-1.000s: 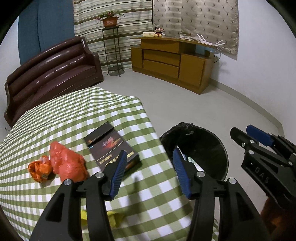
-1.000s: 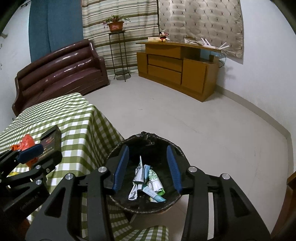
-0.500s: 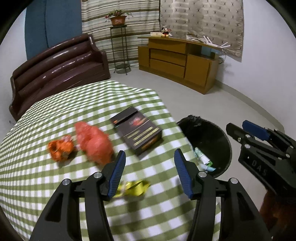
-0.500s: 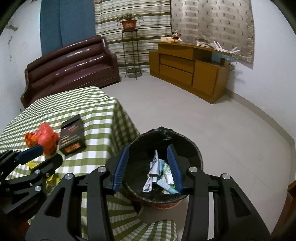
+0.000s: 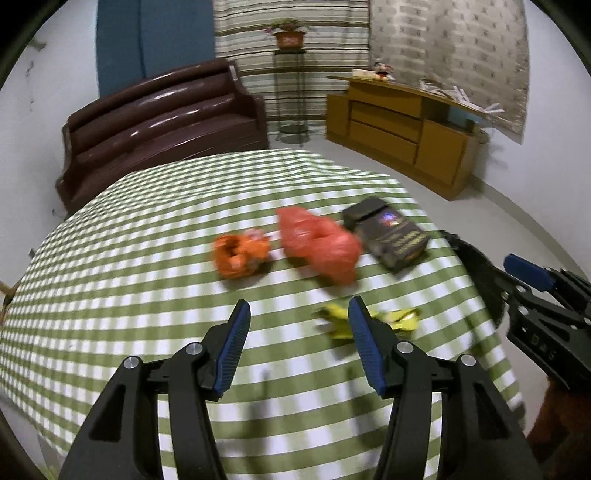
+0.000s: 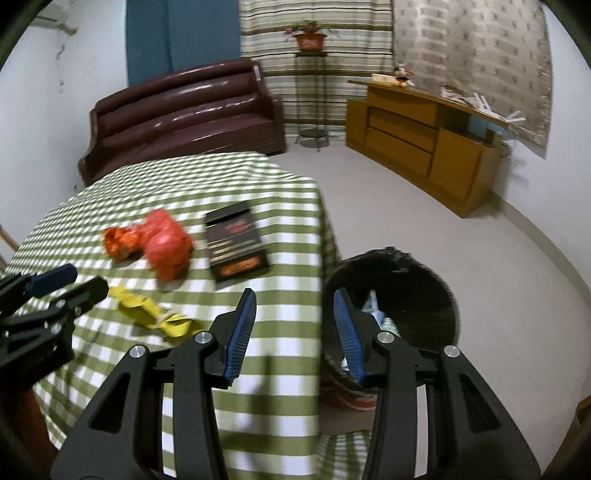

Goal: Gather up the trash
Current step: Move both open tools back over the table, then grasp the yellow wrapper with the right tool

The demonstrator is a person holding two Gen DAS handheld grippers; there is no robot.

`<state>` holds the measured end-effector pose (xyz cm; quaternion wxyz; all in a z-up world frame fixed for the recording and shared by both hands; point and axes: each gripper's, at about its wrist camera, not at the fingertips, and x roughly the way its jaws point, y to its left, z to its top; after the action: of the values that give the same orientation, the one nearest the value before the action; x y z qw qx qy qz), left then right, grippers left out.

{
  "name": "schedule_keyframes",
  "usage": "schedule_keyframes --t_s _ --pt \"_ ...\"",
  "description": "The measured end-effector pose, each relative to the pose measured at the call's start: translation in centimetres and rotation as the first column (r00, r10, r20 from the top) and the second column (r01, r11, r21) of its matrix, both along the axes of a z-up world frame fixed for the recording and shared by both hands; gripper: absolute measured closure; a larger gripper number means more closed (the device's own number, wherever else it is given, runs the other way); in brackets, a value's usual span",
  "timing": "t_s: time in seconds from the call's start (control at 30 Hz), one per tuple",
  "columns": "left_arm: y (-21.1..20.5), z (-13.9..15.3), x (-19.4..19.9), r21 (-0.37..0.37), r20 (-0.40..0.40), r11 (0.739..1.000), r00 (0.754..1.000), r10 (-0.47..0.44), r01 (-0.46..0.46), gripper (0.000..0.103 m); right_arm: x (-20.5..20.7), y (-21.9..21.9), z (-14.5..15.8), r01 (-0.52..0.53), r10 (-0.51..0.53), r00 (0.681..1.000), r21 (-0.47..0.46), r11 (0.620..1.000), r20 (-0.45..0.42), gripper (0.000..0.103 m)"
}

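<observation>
My left gripper (image 5: 297,314) sits low over the near part of the tabletop (image 5: 147,266), fingers spread wide and holding nothing. My right gripper (image 6: 293,306) is spread wide too, empty, hanging over the tabletop's right edge with its right finger out over the trash bin (image 6: 417,291).

Just past the left gripper's right fingertip lies a yellow wrapper (image 5: 391,319), crumpled flat on the green-and-white checked cloth; from the right wrist view it lies between the two grippers (image 6: 151,312). Further on, I see a red plastic bag (image 5: 319,245), bunched up, and just to its left an orange crumpled wrapper (image 5: 240,253), a small gap between them in the left view. Both are motion-blurred. To the right of the red bag, close against it, lies a black box (image 5: 389,236) with orange print, flat near the tabletop's right edge.

The bin stands on the floor right beside the table, black liner over the rim, with several tubes and packets (image 6: 373,310) already inside.

Beyond the table I've got a dark brown sofa (image 5: 162,122) against the far wall, a potted plant (image 5: 290,35) on a thin metal stand before striped curtains, and a wooden sideboard (image 5: 402,129) along the right wall.
</observation>
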<state>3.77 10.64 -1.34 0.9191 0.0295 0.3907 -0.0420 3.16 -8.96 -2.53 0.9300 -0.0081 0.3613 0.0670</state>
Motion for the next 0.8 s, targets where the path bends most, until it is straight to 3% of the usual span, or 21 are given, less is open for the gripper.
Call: schedule_keyframes --t_s 0.4,0.53,0.8 --pt "6.4 -1.4 -0.3 0.003 -0.032 0.991 0.99 0.137 -0.137 0.048 -0.9 5.4 -0.6 -0.151 0.151 0.988 0.008 0.989 -0.036 0.054" --pt "7.3 -1.5 -0.4 0.001 -0.035 0.988 0.988 0.152 -0.153 0.048 -0.7 7.3 -1.2 -0.215 0.215 0.975 0.009 0.977 -0.063 0.045" --pt "8.1 -1.7 -0.4 -0.005 -0.042 0.987 0.986 0.163 -0.164 0.048 1.1 9.4 -2.3 -0.246 0.243 0.964 -0.023 0.969 -0.108 0.044"
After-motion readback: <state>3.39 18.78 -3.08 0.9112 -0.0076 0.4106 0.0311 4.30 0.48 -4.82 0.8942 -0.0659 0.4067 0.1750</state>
